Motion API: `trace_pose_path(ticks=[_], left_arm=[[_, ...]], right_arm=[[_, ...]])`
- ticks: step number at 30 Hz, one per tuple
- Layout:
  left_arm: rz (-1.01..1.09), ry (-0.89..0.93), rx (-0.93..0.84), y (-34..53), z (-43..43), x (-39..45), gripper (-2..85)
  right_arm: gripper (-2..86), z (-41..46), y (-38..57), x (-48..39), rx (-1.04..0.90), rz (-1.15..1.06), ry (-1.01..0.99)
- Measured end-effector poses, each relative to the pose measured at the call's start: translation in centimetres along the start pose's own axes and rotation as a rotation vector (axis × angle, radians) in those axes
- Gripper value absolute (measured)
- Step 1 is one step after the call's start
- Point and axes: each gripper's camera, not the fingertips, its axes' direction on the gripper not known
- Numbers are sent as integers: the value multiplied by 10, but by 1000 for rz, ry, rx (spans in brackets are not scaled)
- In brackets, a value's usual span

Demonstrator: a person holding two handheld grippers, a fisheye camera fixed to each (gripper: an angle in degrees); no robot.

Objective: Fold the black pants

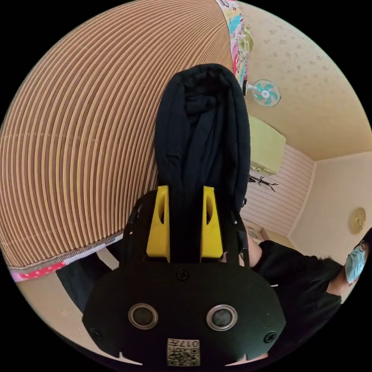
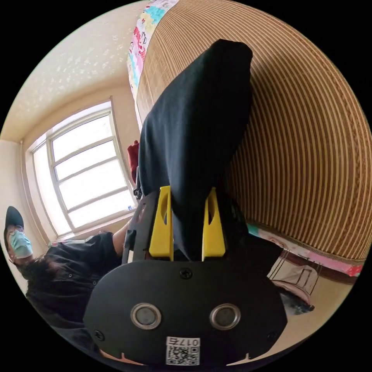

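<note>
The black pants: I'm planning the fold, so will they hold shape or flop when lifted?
The black fabric pants likely flop: they bunch in soft folds between the left gripper jaws. Probably light; the right gripper pinches a draping end without visible strain.

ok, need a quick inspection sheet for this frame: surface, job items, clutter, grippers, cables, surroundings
Surface: brown striped mat, patterned bedding along its edge.
Job's things: black pants, bunched, lifted off the mat, held at two places.
Clutter: nothing seen on the mat.
Grippers: left gripper shut on the pants; right gripper shut on the pants, cloth between both yellow jaws.
Cables: nothing seen.
Surroundings: wall fan, window, person in dark top, pale floor.
</note>
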Motion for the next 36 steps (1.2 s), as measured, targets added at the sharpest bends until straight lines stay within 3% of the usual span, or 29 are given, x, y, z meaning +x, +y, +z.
trace_pose_path(ticks=[7,13,17,20,22,24,27,29,34,36], left_arm=[[68,-98,220,92,-126,52,101],[165,-178,564,179,-301,109,107],[138,-308,755,203,-391,105,115],[4,-387,829,189,-427,52,132],[-123,-462,857,172,-429,1,144],[-425,-474,828,152,-408,-80,139],[-396,-232,928,164,-378,-135,110],[-408,-164,1008,184,-362,-152,117],[-379,-374,1146,239,-316,-135,114],[-302,-585,1197,254,-281,-95,111]], right_arm=[[93,101,18,-127,-95,-254,-66],[96,250,-2,-282,-190,-503,-179],[105,384,-41,-360,-261,-591,-102],[126,490,-79,-356,-290,-505,70],[133,555,-95,-337,-308,-474,293],[134,634,-103,-302,-397,-463,565],[137,667,-96,-293,-418,-445,473],[135,670,-77,-302,-404,-522,466],[118,621,-18,-296,-398,-595,472],[108,569,16,-280,-356,-626,602]])
